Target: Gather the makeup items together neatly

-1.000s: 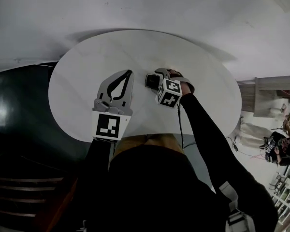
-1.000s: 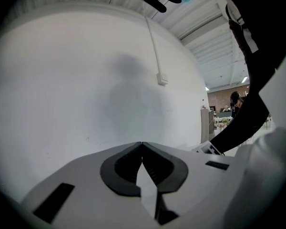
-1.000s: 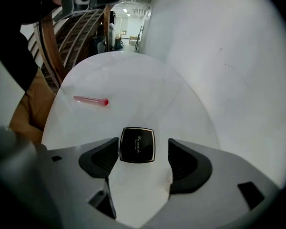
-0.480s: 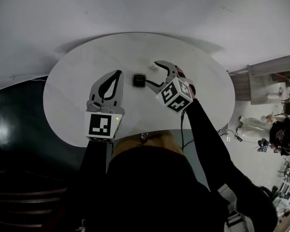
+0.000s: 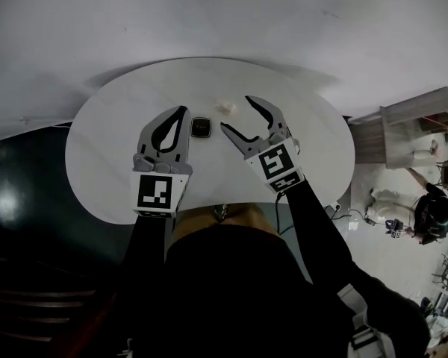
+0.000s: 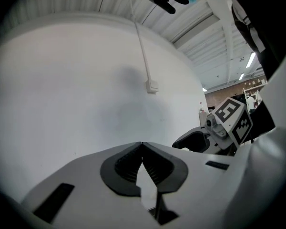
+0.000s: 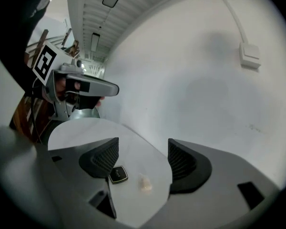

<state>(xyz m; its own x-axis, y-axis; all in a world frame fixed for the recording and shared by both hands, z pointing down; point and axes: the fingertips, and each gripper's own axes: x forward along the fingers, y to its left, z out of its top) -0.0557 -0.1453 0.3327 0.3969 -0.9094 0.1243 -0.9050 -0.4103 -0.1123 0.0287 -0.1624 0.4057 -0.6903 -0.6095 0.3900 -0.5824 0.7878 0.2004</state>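
Observation:
A small black square compact (image 5: 201, 127) lies flat on the round white table (image 5: 112, 155), with a small pale lump (image 5: 225, 107) just beyond it to the right. My left gripper (image 5: 184, 110) is shut and empty, its tips just left of the compact. My right gripper (image 5: 237, 114) stands open and empty, to the right of the compact and near the lump. In the right gripper view the compact (image 7: 117, 175) and the lump (image 7: 145, 183) lie on the table ahead of the open right gripper (image 7: 143, 152). The left gripper view shows my left gripper (image 6: 142, 145) with its jaws together, aimed at a bare wall.
The table's far edge runs close behind the two items, with a white wall (image 5: 224, 13) beyond. Dark floor (image 5: 15, 177) lies to the left. Furniture and a seated person (image 5: 425, 215) are far right. A wall switch box (image 7: 250, 55) shows in the right gripper view.
My right gripper let go of the black compact, opened and drew back to the right. The compact now lies on the table between the grippers. My left gripper stayed shut.

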